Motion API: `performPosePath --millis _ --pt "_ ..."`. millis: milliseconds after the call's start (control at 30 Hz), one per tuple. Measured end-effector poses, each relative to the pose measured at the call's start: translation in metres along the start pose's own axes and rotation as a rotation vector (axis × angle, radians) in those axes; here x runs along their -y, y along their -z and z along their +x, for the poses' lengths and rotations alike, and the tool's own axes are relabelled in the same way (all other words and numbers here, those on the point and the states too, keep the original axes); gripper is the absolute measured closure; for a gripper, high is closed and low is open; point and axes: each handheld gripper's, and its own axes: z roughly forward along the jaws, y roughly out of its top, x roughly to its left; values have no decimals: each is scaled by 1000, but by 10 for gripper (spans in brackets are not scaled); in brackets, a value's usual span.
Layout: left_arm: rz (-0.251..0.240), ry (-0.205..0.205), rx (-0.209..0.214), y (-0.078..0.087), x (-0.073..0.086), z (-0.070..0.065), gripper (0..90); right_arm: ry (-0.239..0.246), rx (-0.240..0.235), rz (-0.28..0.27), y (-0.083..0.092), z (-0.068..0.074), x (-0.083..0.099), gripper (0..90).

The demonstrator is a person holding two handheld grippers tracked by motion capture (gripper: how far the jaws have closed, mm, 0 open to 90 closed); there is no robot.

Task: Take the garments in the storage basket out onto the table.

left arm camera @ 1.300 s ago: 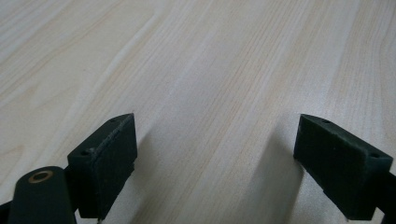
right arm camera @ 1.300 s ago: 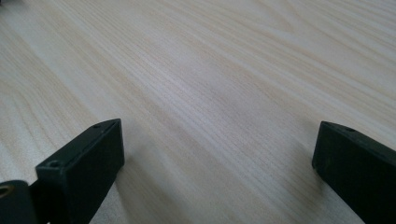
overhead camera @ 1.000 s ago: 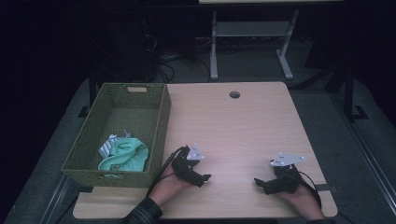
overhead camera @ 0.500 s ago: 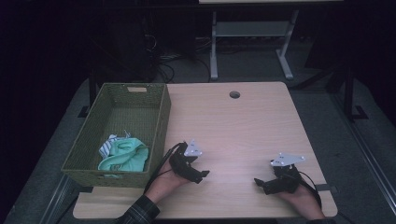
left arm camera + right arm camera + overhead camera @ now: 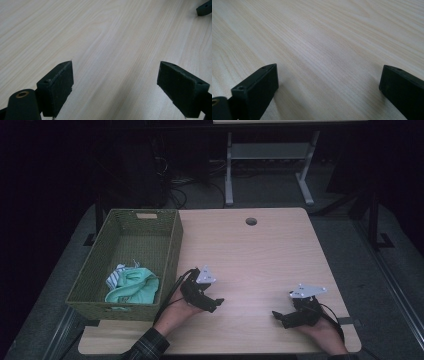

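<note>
Both grippers rested spread and empty on the surface [image 5: 260, 250]. The basket [image 5: 172, 251] lay beside the left gripper [image 5: 212, 304], the nearer one; the right gripper [image 5: 280, 316] sat well apart. The cloth [image 5: 132, 285] inside seemed bunched.

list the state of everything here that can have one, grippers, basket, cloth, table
left gripper: open, jaws spread wide over bare wood, holding nothing
right gripper: open, jaws spread wide, holding nothing
basket: upright at the table's left edge, no lid
green cloth: crumpled in the basket's near end
striped cloth: bunched beside the green one, partly under it
table: bare wood, round hole near the far edge
</note>
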Motion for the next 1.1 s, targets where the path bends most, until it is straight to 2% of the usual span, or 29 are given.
performPosePath --millis 267,333,533,833,967,1100 --pt "4 2 9 1 -2 2 128 4 -3 -1 0 0 0 16" --pt "1 14 16 1 -2 3 128 5 -11 2 0 -1 0 16" --pt "13 -1 19 4 -5 3 129 6 -11 2 0 -1 0 16" --pt "-1 8 21 9 -10 4 128 2 -10 3 0 -1 -1 16" --pt "12 -2 29 8 -11 4 129 -1 -11 5 0 0 -1 16" --pt "5 11 45 8 -13 4 129 -2 -11 5 0 0 0 16"
